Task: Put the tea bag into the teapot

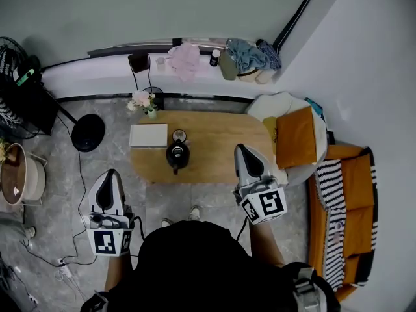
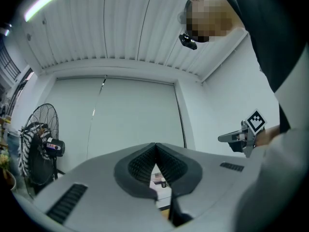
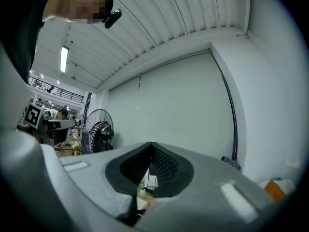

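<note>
A black teapot (image 1: 177, 155) stands near the front edge of the oval wooden table (image 1: 214, 155). Just behind it is a small round cup (image 1: 179, 136). I cannot make out a tea bag. My left gripper (image 1: 112, 173) hovers over the floor, left of the table and short of it, jaws shut and empty; from its own camera the left gripper (image 2: 155, 144) points at the far wall. My right gripper (image 1: 240, 147) reaches over the table's front right edge, right of the teapot. In its own view the right gripper (image 3: 151, 144) has its pads together with nothing between them.
A white box (image 1: 148, 136) lies left of the cup, and a flower vase (image 1: 144, 103) stands at the table's back left. A fan base (image 1: 88, 132) sits on the floor at left. A chair with an orange cushion (image 1: 296, 135) and a striped sofa (image 1: 341, 200) stand at right.
</note>
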`<action>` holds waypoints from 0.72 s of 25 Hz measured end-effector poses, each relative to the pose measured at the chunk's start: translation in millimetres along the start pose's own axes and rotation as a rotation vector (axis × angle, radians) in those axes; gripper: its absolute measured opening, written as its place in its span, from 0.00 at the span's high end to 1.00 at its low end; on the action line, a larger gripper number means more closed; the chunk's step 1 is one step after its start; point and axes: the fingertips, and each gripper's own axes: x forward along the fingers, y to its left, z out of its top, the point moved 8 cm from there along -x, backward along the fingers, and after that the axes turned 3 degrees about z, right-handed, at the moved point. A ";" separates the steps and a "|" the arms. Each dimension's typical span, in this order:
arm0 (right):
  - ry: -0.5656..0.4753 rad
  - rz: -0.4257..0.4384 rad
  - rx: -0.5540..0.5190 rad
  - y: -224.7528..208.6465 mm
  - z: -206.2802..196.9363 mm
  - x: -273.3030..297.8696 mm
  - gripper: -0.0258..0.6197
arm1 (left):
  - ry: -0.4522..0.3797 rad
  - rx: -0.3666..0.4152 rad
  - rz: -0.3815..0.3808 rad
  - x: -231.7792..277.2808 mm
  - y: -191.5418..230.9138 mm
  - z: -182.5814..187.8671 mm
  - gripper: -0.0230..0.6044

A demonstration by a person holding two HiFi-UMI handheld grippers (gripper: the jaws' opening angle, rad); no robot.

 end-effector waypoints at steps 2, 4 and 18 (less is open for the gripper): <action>0.004 0.007 0.001 2.5 0.5 1.2 0.95 | 0.003 -0.003 0.002 -0.4 1.6 0.3 0.95; 0.005 0.015 0.000 5.9 1.7 2.2 0.95 | 0.004 -0.003 0.002 -1.2 3.0 0.9 0.95; 0.003 0.012 0.007 7.9 1.3 -1.8 0.95 | 0.015 -0.004 -0.015 -1.1 -0.7 1.6 0.95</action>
